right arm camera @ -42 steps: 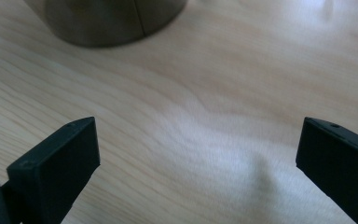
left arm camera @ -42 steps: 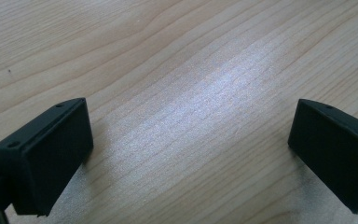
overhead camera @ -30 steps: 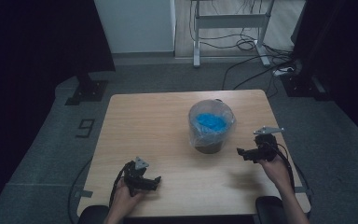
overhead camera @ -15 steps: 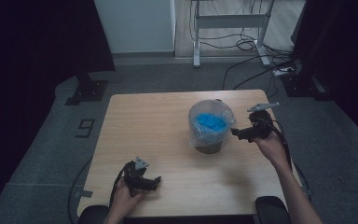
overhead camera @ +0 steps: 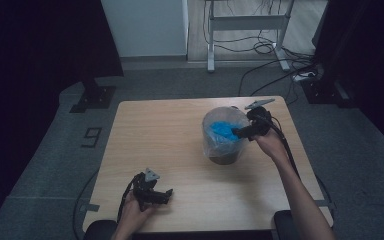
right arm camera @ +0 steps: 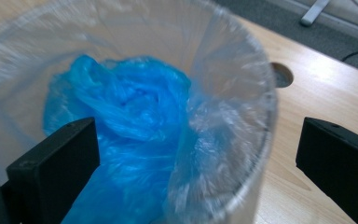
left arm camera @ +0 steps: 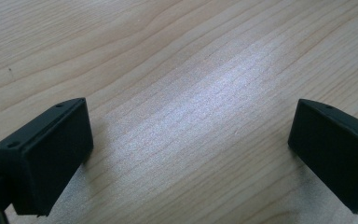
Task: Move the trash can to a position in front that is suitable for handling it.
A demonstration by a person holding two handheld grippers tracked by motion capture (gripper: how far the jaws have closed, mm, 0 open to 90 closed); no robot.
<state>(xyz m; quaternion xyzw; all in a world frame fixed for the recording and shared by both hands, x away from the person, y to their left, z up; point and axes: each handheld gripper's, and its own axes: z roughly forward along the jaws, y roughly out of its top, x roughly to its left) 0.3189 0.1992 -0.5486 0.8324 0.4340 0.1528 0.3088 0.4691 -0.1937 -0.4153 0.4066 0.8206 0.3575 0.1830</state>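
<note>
A small bin (overhead camera: 226, 150) lined with a clear plastic bag stands right of the table's middle, with crumpled blue plastic (overhead camera: 224, 131) inside it. My right gripper (overhead camera: 240, 132) hovers open at the bin's right rim, jaws pointing left over the opening. In the right gripper view the clear liner (right arm camera: 233, 121) and the blue plastic (right arm camera: 121, 116) lie between the wide-apart jaws. My left gripper (overhead camera: 166, 195) rests open near the table's front left edge. In the left gripper view its jaws frame bare wood (left arm camera: 186, 116).
The wooden table (overhead camera: 165, 135) has a round cable hole (right arm camera: 282, 74) behind the bin. A desk frame and cables (overhead camera: 260, 45) stand on the grey floor beyond the table. A dark stand base (overhead camera: 92, 97) sits at the far left.
My right gripper has moved forward and left from the table's right edge up to the bin's rim. The left gripper has stayed still.
</note>
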